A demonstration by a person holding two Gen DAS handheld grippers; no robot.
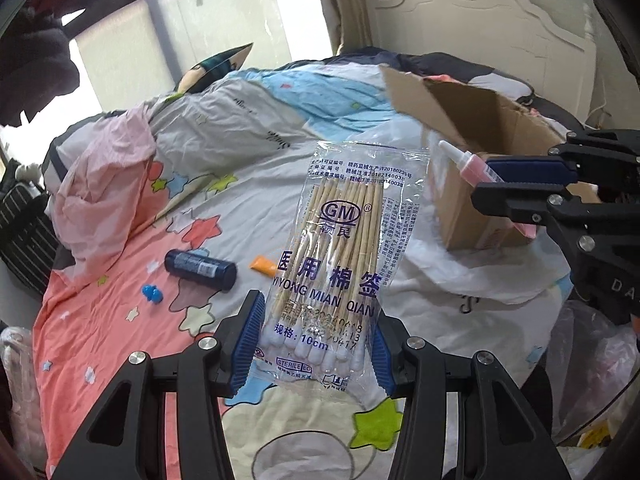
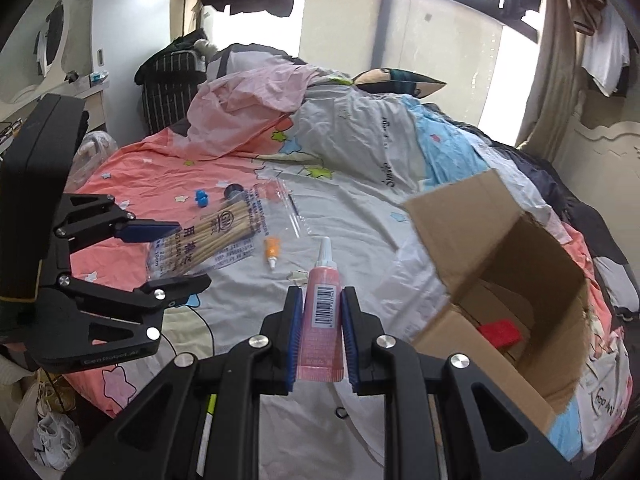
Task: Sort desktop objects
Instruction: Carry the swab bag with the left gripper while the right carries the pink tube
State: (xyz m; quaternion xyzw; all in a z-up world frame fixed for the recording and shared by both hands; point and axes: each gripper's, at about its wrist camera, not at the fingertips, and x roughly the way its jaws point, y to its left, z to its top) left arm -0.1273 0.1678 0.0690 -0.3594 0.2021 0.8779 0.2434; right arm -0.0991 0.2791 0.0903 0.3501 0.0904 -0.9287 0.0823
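Observation:
My left gripper is shut on a clear packet of cotton swabs, held above the bed; the right wrist view shows the same packet between the left gripper's fingers. My right gripper is shut on a pink glue tube with a white nozzle and a barcode; in the left wrist view the tube hangs over the open cardboard box. The box stands on the bed with a red item inside.
On the star-patterned quilt lie a dark blue bottle, a small orange tube, a blue toy piece and a white plastic bag. A pink cloth is heaped at the far side. A headboard stands behind the box.

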